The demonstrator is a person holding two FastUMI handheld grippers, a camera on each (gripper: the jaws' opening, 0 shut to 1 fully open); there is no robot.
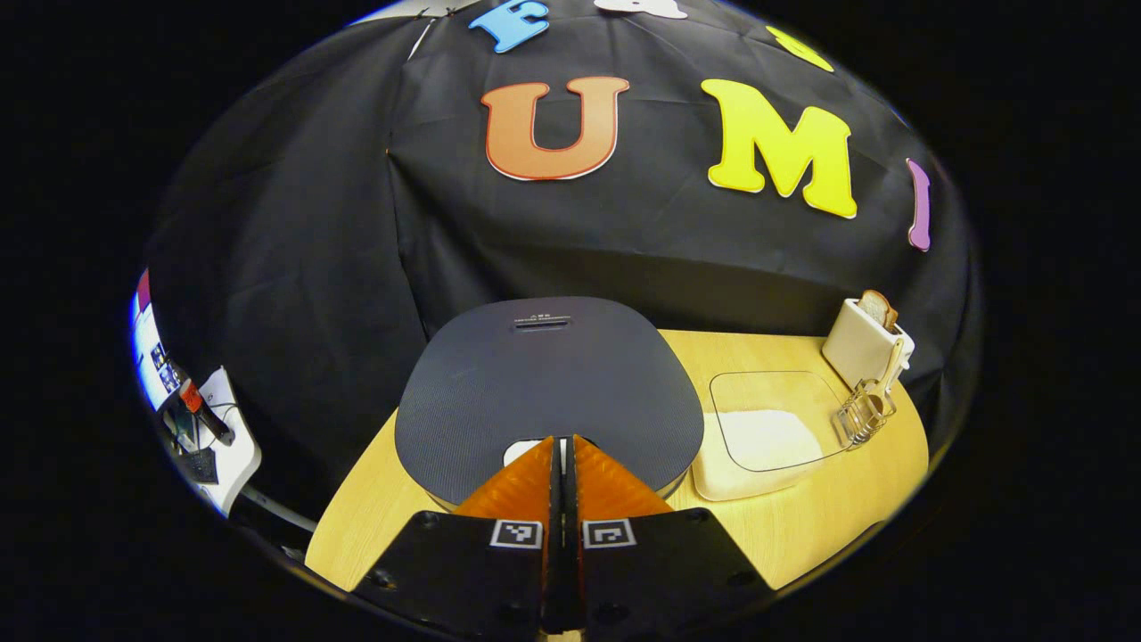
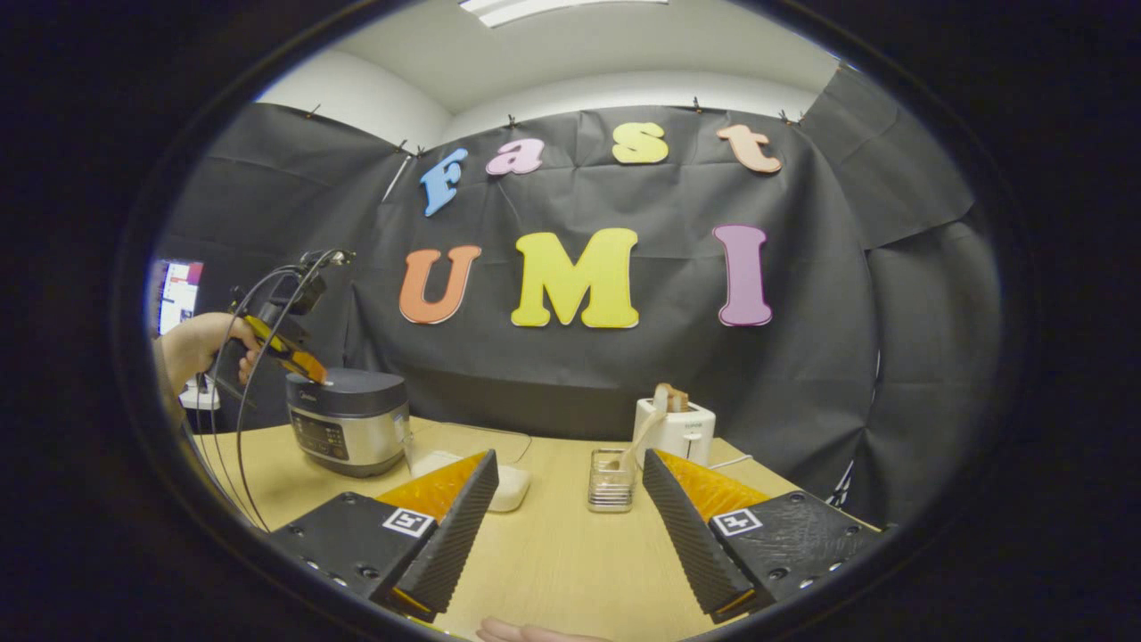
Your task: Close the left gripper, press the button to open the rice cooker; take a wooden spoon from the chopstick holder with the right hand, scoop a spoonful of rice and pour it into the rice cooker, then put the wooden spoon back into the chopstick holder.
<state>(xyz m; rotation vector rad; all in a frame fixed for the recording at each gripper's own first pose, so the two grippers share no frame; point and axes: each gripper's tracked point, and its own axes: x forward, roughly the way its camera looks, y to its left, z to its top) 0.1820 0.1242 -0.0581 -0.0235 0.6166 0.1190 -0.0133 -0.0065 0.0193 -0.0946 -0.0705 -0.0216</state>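
**Lid still down, spoon still parked**

Your left claw point(image 1: 563, 441) is pressed together, its tips at the rice cooker point(image 1: 544, 392) lid's front edge; the lid remains closed. Your right claw point(image 2: 565, 499) hangs spread above the tabletop point(image 2: 553, 562). The wooden spoon point(image 2: 644, 432) stands in the chopstick holder point(image 2: 611, 481); rice container point(image 1: 758, 441) untouched. Pressing, scooping, pouring and returning all remain.
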